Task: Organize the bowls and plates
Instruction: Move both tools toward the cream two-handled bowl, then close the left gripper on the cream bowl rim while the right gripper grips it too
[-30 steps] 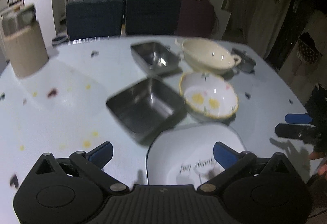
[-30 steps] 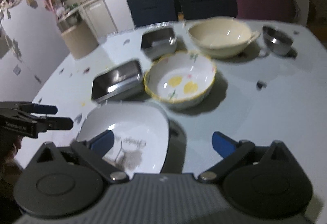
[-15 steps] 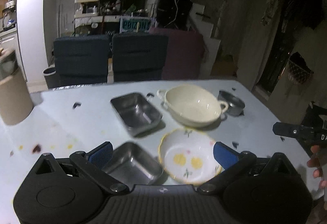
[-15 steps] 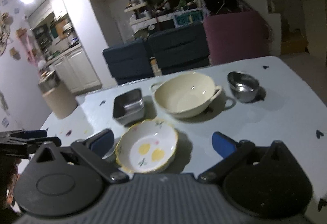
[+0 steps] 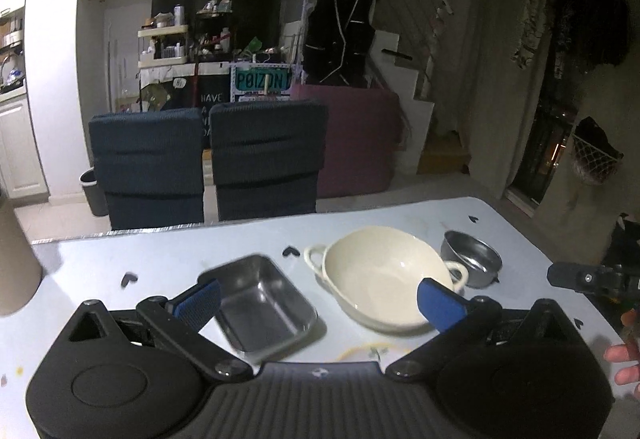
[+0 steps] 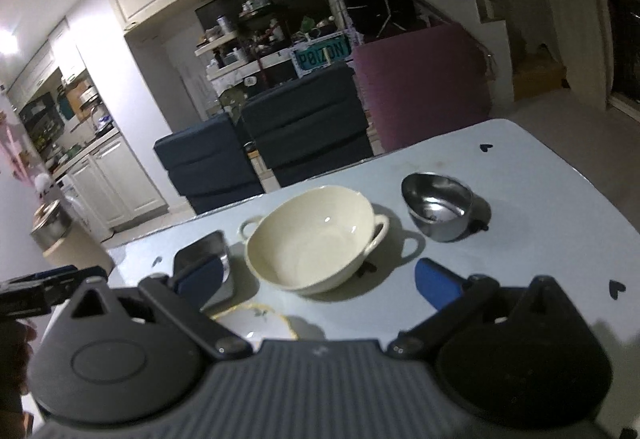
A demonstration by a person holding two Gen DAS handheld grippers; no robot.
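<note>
A cream two-handled bowl point(image 5: 380, 273) point(image 6: 312, 237) stands mid-table. Left of it lies a rectangular steel tray point(image 5: 262, 303) point(image 6: 208, 251), and to its right sits a small steel bowl point(image 5: 472, 259) point(image 6: 438, 205). Only the yellow rim of a flowered bowl point(image 5: 360, 353) point(image 6: 256, 317) peeks over each gripper body. My left gripper point(image 5: 318, 301) is open and empty, held above the near table, short of the tray and cream bowl. My right gripper point(image 6: 316, 281) is likewise open and empty, with the cream bowl ahead of its fingers.
The pale table point(image 5: 160, 259) carries small dark heart marks. Two dark blue chairs point(image 5: 208, 163) stand at its far edge, a purple sofa point(image 5: 360, 143) behind. A beige canister point(image 5: 16, 267) sits at the far left. A person's fingers point(image 5: 622, 359) show at right.
Both grippers have tilted up and risen: the white square plate and second steel tray dropped out of view, the flowered bowl is nearly hidden, and the room behind fills the frames.
</note>
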